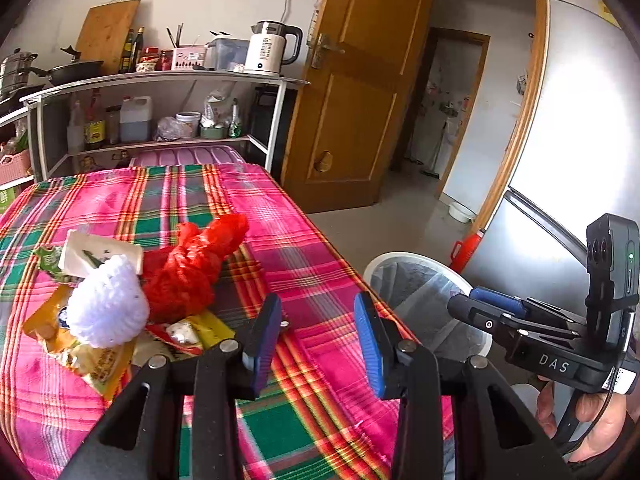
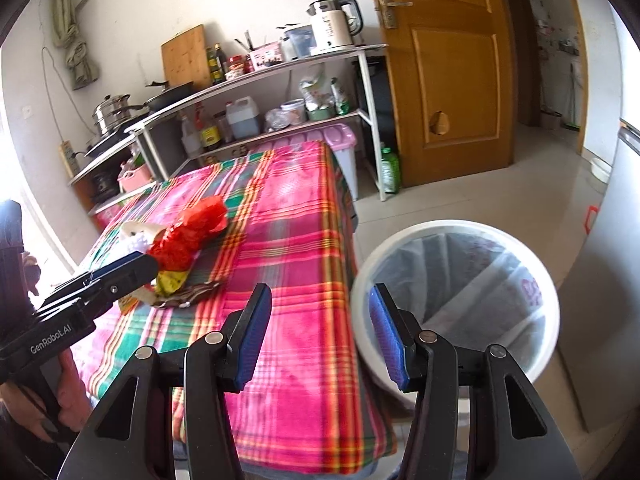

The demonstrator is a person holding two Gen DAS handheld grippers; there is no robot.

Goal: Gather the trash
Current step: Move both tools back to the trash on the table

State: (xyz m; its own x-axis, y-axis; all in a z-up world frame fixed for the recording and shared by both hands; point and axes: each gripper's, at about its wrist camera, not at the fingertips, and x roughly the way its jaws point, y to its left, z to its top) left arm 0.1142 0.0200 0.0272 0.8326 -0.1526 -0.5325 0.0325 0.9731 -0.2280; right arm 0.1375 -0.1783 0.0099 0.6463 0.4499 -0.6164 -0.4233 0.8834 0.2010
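Both hand-held grippers, left point(image 1: 316, 328) and right point(image 2: 318, 332), gape empty over the counter point(image 1: 320, 248). Trash pile point(image 1: 132, 300) lies well left of the bin point(image 2: 456, 300): light, crinkly, soft; pinch the red bag's point(image 1: 192, 268) bunched neck.

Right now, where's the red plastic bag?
The red plastic bag lies on the plaid tablecloth, left of centre in both wrist views, against the white knitted item in the wrapper pile.

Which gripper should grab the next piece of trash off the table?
Left, probably. The left gripper is open and empty, beside the trash pile on the tablecloth. The right gripper, also empty, sits by the white bin, away from the pile.
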